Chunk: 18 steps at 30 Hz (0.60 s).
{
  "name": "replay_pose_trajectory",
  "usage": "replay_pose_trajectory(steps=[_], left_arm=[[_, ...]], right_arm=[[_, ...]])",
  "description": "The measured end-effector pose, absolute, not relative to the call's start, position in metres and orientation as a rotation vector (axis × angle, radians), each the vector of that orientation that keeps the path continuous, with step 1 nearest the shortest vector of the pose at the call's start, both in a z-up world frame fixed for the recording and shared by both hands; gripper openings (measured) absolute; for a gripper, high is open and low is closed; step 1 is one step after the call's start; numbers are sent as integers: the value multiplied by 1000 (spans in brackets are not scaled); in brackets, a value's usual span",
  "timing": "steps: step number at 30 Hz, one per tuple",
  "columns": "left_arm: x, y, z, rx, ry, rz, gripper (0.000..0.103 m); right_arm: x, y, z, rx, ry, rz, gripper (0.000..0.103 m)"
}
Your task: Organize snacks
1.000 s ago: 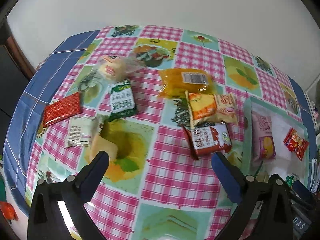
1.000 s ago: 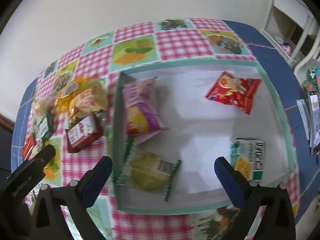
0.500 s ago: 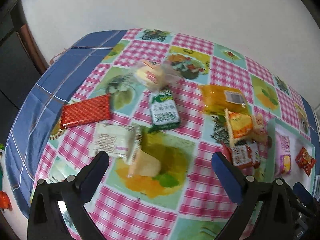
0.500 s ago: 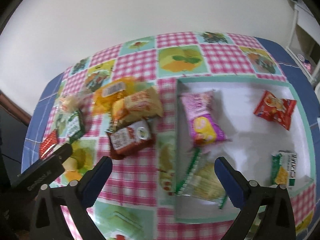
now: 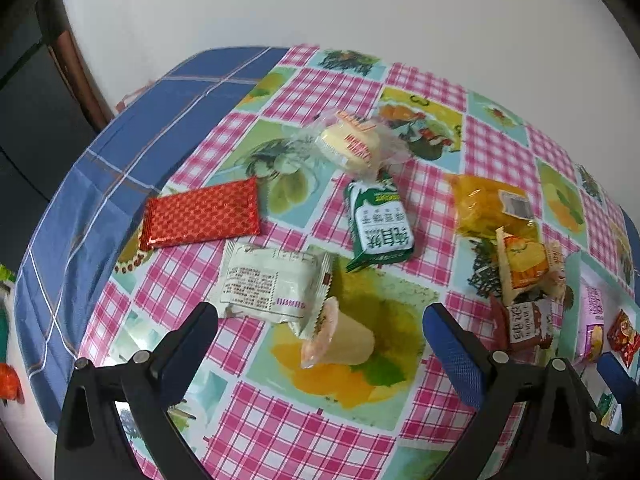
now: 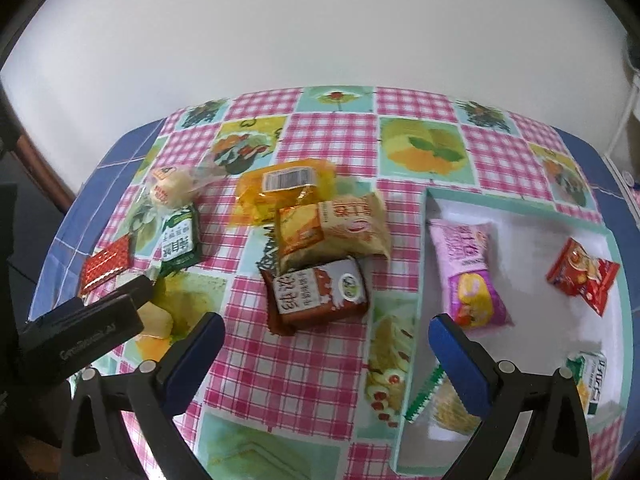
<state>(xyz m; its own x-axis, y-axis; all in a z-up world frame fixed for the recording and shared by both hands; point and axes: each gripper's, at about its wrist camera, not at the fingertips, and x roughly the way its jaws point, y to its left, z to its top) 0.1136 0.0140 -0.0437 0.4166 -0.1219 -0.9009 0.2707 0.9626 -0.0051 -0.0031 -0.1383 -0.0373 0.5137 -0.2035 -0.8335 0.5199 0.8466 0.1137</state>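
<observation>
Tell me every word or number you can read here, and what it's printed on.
"...AI": end of a white line on the black casing at the left of the right wrist view; the rest is blurred.
Green packet: large Chinese characters, too soft to quote.
Brown packet: Chinese characters, blurred.
White packet: fine print, too small.
Yellow packet: barcode, digits unreadable.

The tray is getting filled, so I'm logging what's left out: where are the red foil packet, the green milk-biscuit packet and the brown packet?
red foil packet [image 5: 202, 213], left wrist view, centre.
green packet [image 5: 379, 227], left wrist view, white label.
brown packet [image 6: 318, 295], right wrist view, front face.
</observation>
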Motion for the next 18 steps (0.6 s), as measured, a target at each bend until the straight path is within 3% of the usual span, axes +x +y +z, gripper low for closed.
replay_pose_trajectory(steps=[18], left_arm=[[121,9,-83,158,1238,-213,102]], right_arm=[[24,-146,-67,303,1022,-493,103]])
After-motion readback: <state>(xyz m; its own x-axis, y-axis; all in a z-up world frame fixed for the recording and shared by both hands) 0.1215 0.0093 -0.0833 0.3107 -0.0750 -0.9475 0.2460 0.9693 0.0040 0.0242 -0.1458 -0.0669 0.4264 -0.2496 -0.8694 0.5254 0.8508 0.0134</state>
